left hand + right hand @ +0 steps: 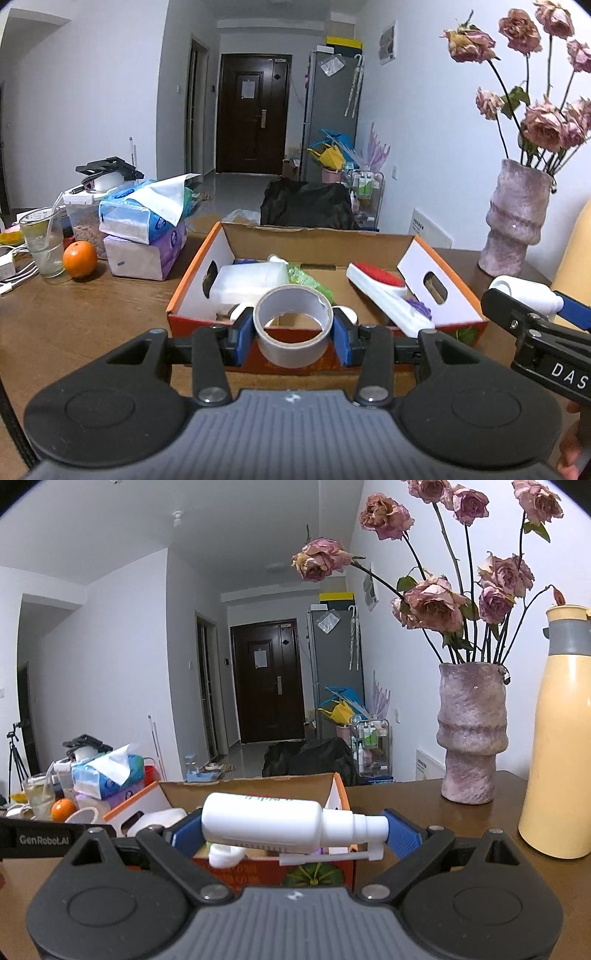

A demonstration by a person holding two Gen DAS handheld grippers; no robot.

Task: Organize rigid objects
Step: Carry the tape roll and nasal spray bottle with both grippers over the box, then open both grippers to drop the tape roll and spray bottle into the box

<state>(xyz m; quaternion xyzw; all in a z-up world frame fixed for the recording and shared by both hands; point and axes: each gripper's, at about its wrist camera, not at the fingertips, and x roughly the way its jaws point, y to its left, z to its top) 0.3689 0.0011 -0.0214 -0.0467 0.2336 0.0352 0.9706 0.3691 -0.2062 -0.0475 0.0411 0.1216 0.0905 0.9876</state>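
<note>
My left gripper (293, 334) is shut on a grey tape roll (293, 326), held upright just in front of the near wall of an open orange-and-white cardboard box (417, 310). The box holds a white plastic container (251, 282), a green item (310, 278) and a white brush with red bristles (384, 291). My right gripper (284, 830) is shut on a white spray bottle (273, 825) lying sideways, held above the box's near right corner (343, 794). The right gripper also shows in the left wrist view (532, 314) at the right edge.
A pink vase of dried roses (469, 731) and a yellow thermos (557, 738) stand on the brown table right of the box. Left of the box are tissue packs (144, 229), an orange (79, 259), a glass with a straw (42, 240) and cables (14, 269).
</note>
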